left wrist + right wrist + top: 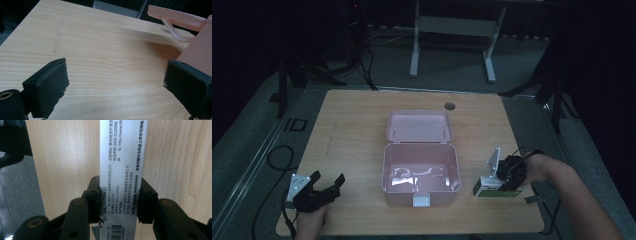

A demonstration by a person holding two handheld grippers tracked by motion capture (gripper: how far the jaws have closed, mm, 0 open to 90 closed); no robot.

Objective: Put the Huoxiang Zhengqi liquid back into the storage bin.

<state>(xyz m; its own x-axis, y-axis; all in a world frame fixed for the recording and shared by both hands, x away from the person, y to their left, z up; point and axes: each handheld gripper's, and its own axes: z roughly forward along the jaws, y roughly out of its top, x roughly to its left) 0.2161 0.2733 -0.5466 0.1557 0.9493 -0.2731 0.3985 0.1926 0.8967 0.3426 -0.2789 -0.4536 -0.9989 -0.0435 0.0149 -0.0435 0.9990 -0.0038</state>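
A light wooden table (352, 125) with rounded corners stands on grey floor (257, 125). A round cable hole (449, 105) sits near its far edge. At the middle rests an open pink box (421, 172), its lid (418, 126) lying back toward the far side. Near the right front edge lies a small white and green carton (492, 189). A faint pale streak (57, 37) marks the wood left of the box.

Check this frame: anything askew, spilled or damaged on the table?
Nothing stands out. The pink box sits square with its lid open; whatever is inside is unclear. The right tool grips a small carton; the left tool rests open. One faint scuff marks the table.
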